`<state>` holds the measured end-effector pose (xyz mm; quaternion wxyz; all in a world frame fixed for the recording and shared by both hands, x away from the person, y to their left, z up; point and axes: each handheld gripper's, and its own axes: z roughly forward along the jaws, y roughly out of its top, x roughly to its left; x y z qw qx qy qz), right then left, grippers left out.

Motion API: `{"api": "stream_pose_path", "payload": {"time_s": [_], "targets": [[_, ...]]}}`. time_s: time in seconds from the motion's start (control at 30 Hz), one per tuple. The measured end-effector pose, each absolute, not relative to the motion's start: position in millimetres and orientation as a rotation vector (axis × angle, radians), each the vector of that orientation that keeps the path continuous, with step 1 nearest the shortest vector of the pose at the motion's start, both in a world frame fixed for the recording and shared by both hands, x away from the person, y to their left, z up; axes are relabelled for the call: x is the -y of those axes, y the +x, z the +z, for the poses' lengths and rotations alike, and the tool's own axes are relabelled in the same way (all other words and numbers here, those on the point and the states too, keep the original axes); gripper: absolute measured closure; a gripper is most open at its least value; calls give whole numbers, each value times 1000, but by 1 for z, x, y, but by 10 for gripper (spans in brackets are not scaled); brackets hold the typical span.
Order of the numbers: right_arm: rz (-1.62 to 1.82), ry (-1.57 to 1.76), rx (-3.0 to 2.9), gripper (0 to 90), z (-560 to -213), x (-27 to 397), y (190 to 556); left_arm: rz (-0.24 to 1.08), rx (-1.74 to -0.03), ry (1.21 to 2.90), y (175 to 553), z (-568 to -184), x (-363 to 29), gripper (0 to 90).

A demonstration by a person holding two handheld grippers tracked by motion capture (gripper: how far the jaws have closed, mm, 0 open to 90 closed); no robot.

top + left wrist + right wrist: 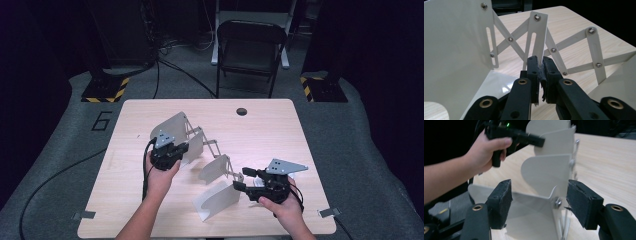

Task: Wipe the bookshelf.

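A white metal folding rack (pixel 216 169) with several upright divider plates joined by a scissor linkage stands spread across the middle of the table. My left gripper (pixel 184 148) is at its far end, shut on a slotted white strip (pixel 537 37) of the linkage, beside the big end plate (pixel 456 50). The left gripper (pixel 540 62) pinches that strip between both pads. My right gripper (pixel 242 178) is at the near end plate (pixel 217 200) and stands open. In the right gripper view its jaws (pixel 540 195) straddle that plate's (pixel 531 220) bolted corner, and the pads (pixel 501 195) stay apart from it.
The light wood table (pixel 150 220) has a round cable hole (pixel 242 111) near its far edge. A black folding chair (pixel 250 47) stands beyond the table. Cables trail over the grey floor on the left. The person's other hand (pixel 486 150) holds the left gripper farther off.
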<state>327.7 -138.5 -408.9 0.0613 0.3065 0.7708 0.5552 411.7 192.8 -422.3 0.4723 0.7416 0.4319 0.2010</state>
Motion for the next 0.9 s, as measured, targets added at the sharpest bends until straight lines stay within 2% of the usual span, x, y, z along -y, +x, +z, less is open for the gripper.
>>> {"api": "stream_pose_path", "payload": {"time_s": [0.1,0.5,0.9], "targets": [[1633,902,-2351,341,-411,134,326,495,-1047,1820,413,-422,-191,875],[1611,885,-2374,430,-416,127,318,450,-1005,1827,416,-422,-189,882],[1587,799,-2431,466,-418,105,308,395,-976,1846,418,-420,-187,858]]}}
